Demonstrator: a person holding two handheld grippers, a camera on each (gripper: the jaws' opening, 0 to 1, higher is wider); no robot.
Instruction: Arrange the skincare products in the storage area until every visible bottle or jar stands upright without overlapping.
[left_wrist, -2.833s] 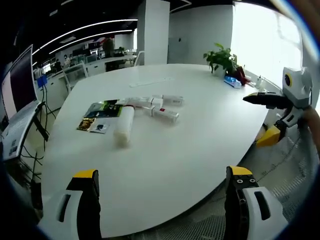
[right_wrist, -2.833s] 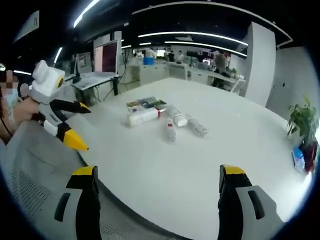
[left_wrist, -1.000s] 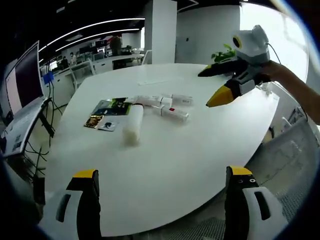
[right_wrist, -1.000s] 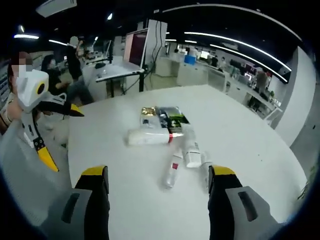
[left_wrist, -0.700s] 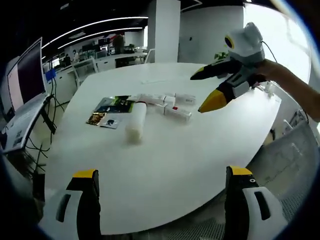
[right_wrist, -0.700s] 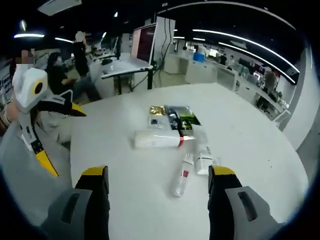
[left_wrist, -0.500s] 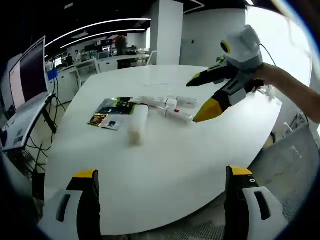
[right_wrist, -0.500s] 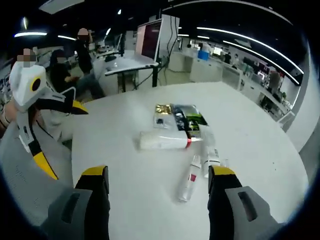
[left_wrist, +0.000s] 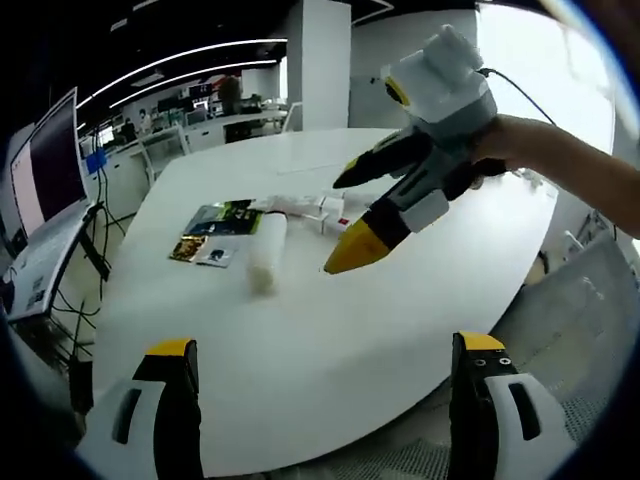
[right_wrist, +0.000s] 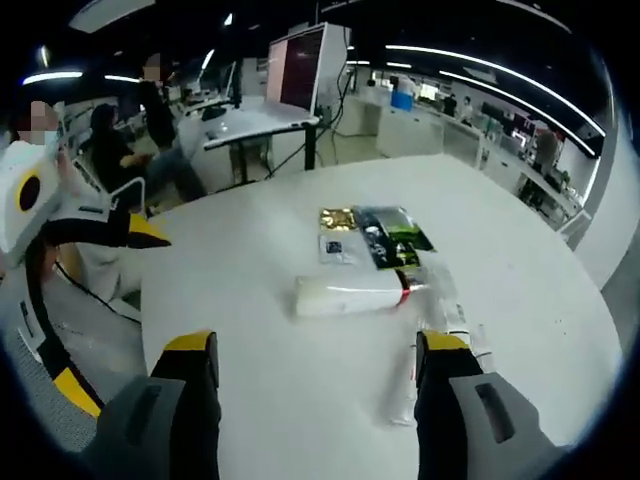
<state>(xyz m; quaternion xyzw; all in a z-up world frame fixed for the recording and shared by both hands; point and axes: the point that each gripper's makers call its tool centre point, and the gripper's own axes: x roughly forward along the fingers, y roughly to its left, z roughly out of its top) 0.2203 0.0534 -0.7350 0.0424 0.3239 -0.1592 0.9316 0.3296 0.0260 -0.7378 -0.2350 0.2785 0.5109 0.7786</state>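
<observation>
White and wide, the round table (right_wrist: 250, 330) sits in a big office room with long lights overhead. Your bottles all lie flat on it, near the middle of the right gripper view: a fat white tube (right_wrist: 350, 295) with a red cap, and thin bottles (right_wrist: 455, 318) just past it toward the right. Flat packets (right_wrist: 375, 235) lie just above the tube. In the left gripper view the same tube (left_wrist: 265, 248) lies left of middle. Your right gripper (left_wrist: 350, 215) hangs over the table in the middle of that view, jaws spread wide and holding nothing. Your left gripper (right_wrist: 95, 300) shows at the left edge of the right gripper view, jaws also apart and empty. Nothing stands up yet, so I think the work has barely begun. Watch out: the tube is round and may roll away if you push its side. The thin bottles lie close together, so grabbing one may knock the others. A soft tube may also tip over when you let go, if you set it down crooked.
</observation>
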